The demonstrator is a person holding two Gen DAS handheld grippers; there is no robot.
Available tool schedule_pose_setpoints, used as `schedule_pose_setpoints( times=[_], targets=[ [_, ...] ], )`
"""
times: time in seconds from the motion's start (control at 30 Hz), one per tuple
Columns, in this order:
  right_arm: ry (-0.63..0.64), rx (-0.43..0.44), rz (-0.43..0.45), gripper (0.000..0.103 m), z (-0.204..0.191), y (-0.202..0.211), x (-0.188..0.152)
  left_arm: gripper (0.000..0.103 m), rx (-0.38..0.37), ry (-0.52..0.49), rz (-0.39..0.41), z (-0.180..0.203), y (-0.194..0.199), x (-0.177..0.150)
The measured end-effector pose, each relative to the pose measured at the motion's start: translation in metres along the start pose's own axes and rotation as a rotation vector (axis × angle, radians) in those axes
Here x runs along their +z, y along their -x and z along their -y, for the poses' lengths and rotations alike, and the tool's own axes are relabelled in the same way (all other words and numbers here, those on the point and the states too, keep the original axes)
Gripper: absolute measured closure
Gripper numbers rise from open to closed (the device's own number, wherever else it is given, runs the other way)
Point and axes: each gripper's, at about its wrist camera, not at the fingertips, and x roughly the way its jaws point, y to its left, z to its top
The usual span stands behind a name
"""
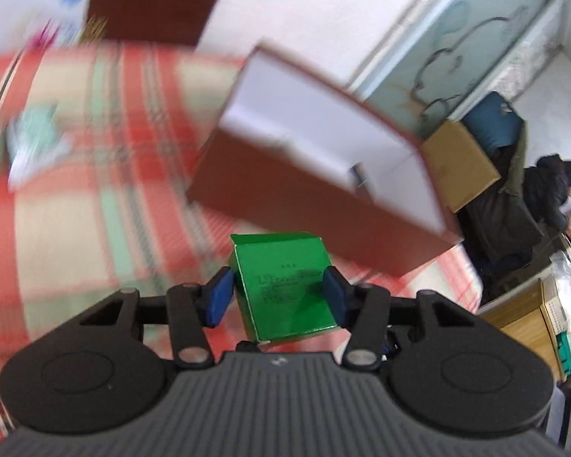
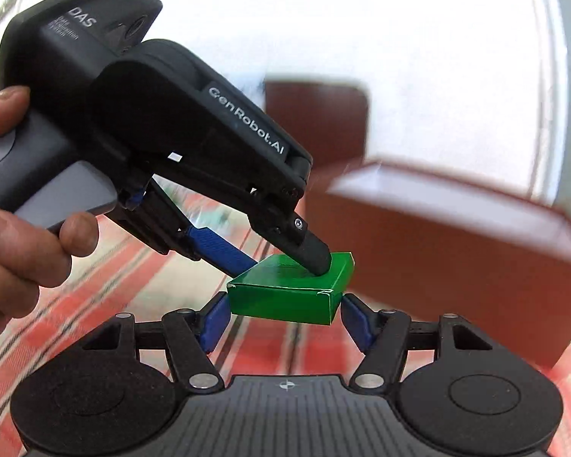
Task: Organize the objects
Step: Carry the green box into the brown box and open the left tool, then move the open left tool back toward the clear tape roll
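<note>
so the left tool [image 1: 279, 295] has the little green box [image 1: 285, 285] clamped between its blue pads [image 1: 220, 297], one pad on each side face, printed side facing up at the camera. The box sits tilted, open flap edge toward 12 o'clock. From the right wrist view you can see the same green box [image 2: 291, 291] held up off the red and cream checkered cloth [image 2: 133, 266], with the left tool [image 2: 285, 261] reaching in from 10 o'clock, a bare hand [image 2: 15, 198] wrapped around its handle.

The right tool [image 2: 285, 318] is spread wide, its blue pads [image 2: 213, 323] sitting just beside the near corners of the box at 9 and 3 o'clock. Can't tell if they actually touch it.

Behind the box, around 1 to 2 o'clock in both views, there's a big brown carton [image 1: 323, 175] with a white inside, open top, resting on the cloth. Pretty blurry though. In the left view at 3 o'clock a person in dark clothes [image 1: 548, 198] bends over something in the background
</note>
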Motion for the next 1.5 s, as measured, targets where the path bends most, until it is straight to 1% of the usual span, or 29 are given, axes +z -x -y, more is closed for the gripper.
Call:
schedule_pose_setpoints(
  times=[0.1,0.17,0.27,0.37,0.4,0.43,0.5,0.53,0.57,0.63,0.7,0.73,0.83,0.97,1.07,1.17,1.23,1.3,1.37,1.43,1.5],
  targets=[
    [0.0,-0.06,0.089,0.041,0.016,0.006,0.018,0.049,-0.024,-0.076,0.046,0.029,0.0,0.022],
    [-0.01,-0.099,0.131,0.041,0.032,0.005,0.028,0.049,-0.04,-0.12,0.062,0.045,-0.009,0.037],
    [-0.037,-0.159,0.155,0.041,0.057,-0.003,0.038,0.049,-0.058,-0.164,0.069,0.065,-0.034,0.053],
    [-0.074,-0.209,0.147,0.041,0.083,-0.018,0.043,0.048,-0.054,-0.192,0.074,0.079,-0.06,0.062],
    [-0.084,-0.234,0.143,0.04,0.091,-0.025,0.043,0.047,-0.035,-0.2,0.078,0.083,-0.067,0.063],
    [-0.088,-0.269,0.133,0.039,0.098,-0.033,0.043,0.046,0.001,-0.207,0.083,0.085,-0.074,0.063],
    [-0.091,-0.334,0.07,0.031,0.109,-0.052,0.041,0.046,0.088,-0.215,0.086,0.083,-0.082,0.058],
    [-0.106,-0.341,0.054,0.031,0.114,-0.057,0.039,0.046,0.111,-0.215,0.088,0.081,-0.083,0.056],
    [-0.133,-0.337,0.063,0.031,0.118,-0.056,0.038,0.046,0.125,-0.215,0.092,0.078,-0.081,0.053],
    [-0.164,-0.326,0.081,0.027,0.119,-0.05,0.035,0.04,0.138,-0.211,0.108,0.07,-0.073,0.049],
    [-0.156,-0.323,0.104,0.026,0.112,-0.043,0.029,0.04,0.143,-0.195,0.128,0.063,-0.061,0.047],
    [-0.149,-0.325,0.116,0.026,0.107,-0.039,0.028,0.041,0.153,-0.196,0.145,0.061,-0.054,0.044],
    [-0.127,-0.319,0.157,0.026,0.091,-0.028,0.024,0.041,0.205,-0.22,0.196,0.057,-0.034,0.035],
    [-0.098,-0.26,0.179,0.024,0.067,-0.023,0.014,0.041,0.287,-0.208,0.212,0.041,-0.022,0.023],
    [-0.07,-0.202,0.144,0.022,0.048,-0.026,0.011,0.041,0.367,-0.189,0.196,0.023,-0.017,0.012],
    [-0.088,-0.122,0.105,0.019,0.039,-0.034,0.011,0.041,0.432,-0.153,0.173,0.001,-0.011,0.001],
    [-0.085,-0.106,0.101,0.009,0.029,-0.036,0.008,0.041,0.473,-0.127,0.164,-0.015,-0.006,-0.005],
    [-0.073,-0.103,0.105,0.001,0.02,-0.04,0.005,0.041,0.512,-0.103,0.165,-0.029,0.001,-0.01],
    [-0.065,-0.09,0.099,0.001,0.016,-0.044,0.002,0.041,0.547,-0.084,0.169,-0.042,0.007,-0.014],
    [-0.072,-0.087,0.068,0.001,0.007,-0.046,0.002,0.041,0.585,-0.071,0.171,-0.054,0.011,-0.019],
    [-0.092,-0.072,0.038,0.001,0.002,-0.049,0.002,0.041,0.609,-0.051,0.168,-0.066,0.015,-0.024]
  ],
)
